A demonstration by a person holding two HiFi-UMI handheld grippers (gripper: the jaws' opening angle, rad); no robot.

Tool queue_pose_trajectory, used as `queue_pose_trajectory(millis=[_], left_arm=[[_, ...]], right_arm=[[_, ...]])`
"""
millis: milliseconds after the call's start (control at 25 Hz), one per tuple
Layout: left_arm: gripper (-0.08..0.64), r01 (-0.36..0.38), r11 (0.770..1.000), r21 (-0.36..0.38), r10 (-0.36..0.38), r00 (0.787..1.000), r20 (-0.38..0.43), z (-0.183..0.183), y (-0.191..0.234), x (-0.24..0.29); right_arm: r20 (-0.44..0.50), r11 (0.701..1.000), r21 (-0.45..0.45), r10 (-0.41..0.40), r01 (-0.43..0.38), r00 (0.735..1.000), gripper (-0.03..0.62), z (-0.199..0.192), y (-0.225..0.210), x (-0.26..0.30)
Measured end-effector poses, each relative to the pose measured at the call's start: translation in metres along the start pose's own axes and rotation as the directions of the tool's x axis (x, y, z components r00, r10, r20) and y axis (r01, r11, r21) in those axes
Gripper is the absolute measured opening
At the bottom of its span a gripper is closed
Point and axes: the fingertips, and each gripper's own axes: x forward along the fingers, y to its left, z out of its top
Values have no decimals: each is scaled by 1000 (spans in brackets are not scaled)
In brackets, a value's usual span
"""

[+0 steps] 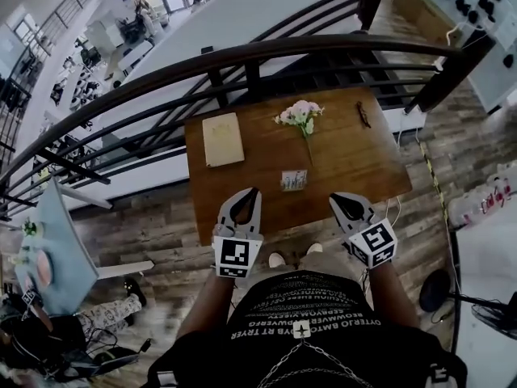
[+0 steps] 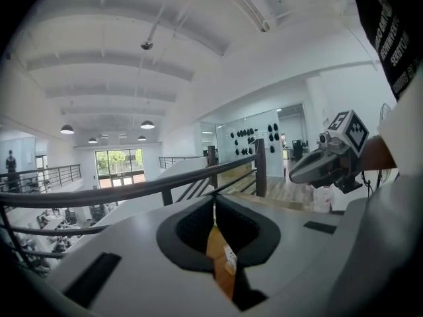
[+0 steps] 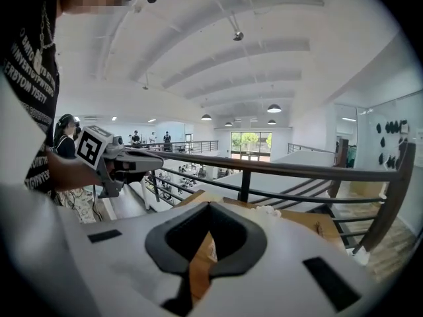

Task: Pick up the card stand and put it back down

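Note:
The card stand [image 1: 294, 181] is a small white card on a light base. It stands upright on the brown wooden table [image 1: 355, 164], near the front edge. My left gripper [image 1: 254, 192] hovers just left of and short of it, jaw tips together and nothing held. My right gripper [image 1: 334, 200] hovers to its right, also shut and empty. In the left gripper view the card stand [image 2: 229, 257] shows through the gap below the closed tips of the left gripper [image 2: 215, 202]. In the right gripper view the right gripper [image 3: 210, 207] has its tips touching above the tabletop.
A small bunch of pink and white flowers [image 1: 300, 115] lies at the table's far middle. A pale notebook [image 1: 222, 139] lies at the far left and a small dark object [image 1: 363, 114] at the far right. A dark metal railing [image 1: 242, 59] runs just behind the table.

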Motion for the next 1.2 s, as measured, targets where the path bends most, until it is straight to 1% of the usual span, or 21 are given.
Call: queue_pose_trajectory(millis=[160,360,520,680,840,960,1040,1080,1120,1200], left_arm=[[34,23,1000,-3,-23,999,-22,-6,-5,10],[33,16,1000,-13,-16,999,-42,-14,-5,16],[34,-9,1000,-13,8,998,-60,-15,-1,25],[34,-31,999,-12,30,996,-84,-24,8,36],[34,-62,998,-15,60,993,-104,-25,16,45],[34,-68,998,-12,66,991,-116,-21,16,57],[34,-64,998,-11,62,990,-126,-20,15,66],[34,-63,998,-8,61,989,-133,-21,16,69],[34,-62,998,-4,61,988,-142,-23,17,73],[34,-62,998,-1,61,985,-160,-27,19,78]], right_arm=[[-52,1000,13,-15,16,999,14,-22,-12,7],[-154,1000,16,-6,8,988,14,-75,-20,23],[-174,999,40,30,-24,984,15,-109,-32,47],[-206,996,71,73,-59,976,15,-142,-40,75],[-248,989,89,135,-116,959,17,-163,-42,96],[-274,985,88,168,-149,947,18,-176,-50,108],[-294,983,99,180,-157,939,43,-189,-59,118],[-302,981,105,188,-163,934,82,-195,-62,124],[-309,979,111,199,-173,930,105,-202,-63,131],[-317,973,127,225,-194,921,129,-213,-64,143]])
